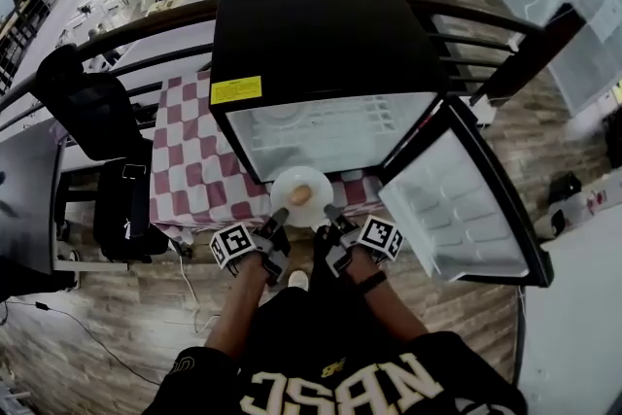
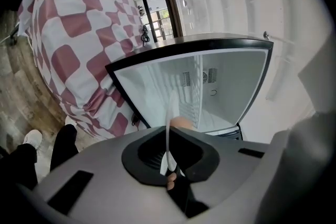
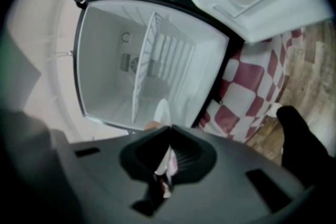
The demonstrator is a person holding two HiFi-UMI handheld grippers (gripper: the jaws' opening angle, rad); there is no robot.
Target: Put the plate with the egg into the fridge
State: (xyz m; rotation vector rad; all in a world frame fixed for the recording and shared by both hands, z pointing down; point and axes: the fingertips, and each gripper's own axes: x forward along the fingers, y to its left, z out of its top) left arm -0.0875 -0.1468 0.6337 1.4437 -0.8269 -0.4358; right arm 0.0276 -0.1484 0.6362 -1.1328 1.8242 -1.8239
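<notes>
Currently, both tools are engaged on one load. The left gripper (image 1: 279, 219) has its jaws closed down onto the near-left rim of the plate (image 1: 303, 180). The right gripper (image 1: 331, 215) has its jaws closed onto the near-right rim. Each gripper view shows the thin white rim pinched edge-on between the pads, with almost no gap left. A hold from two sides serves to keep the plate level. This matters because the egg (image 1: 300, 196) lies loose on the plate, toward the edge nearest the person, and would probably roll if one side dipped. The plate is carried in the air just in front of the open fridge (image 1: 321, 34), at the lower lip of the opening and not yet inside. The fridge stands on a table covered with a red-and-white checked cloth (image 1: 190, 160). Its door (image 1: 457, 209) is swung wide to the person's right, which leaves the approach unobstructed. Inside, a wire shelf (image 3: 157, 55) divides the white compartment; whether the plate is meant for above or below it cannot be told. The step in hand is judged to be the carry into the compartment. The next move calls for a straight, level push forward that clears the shelf, with the plate set down before either grip is released.
</notes>
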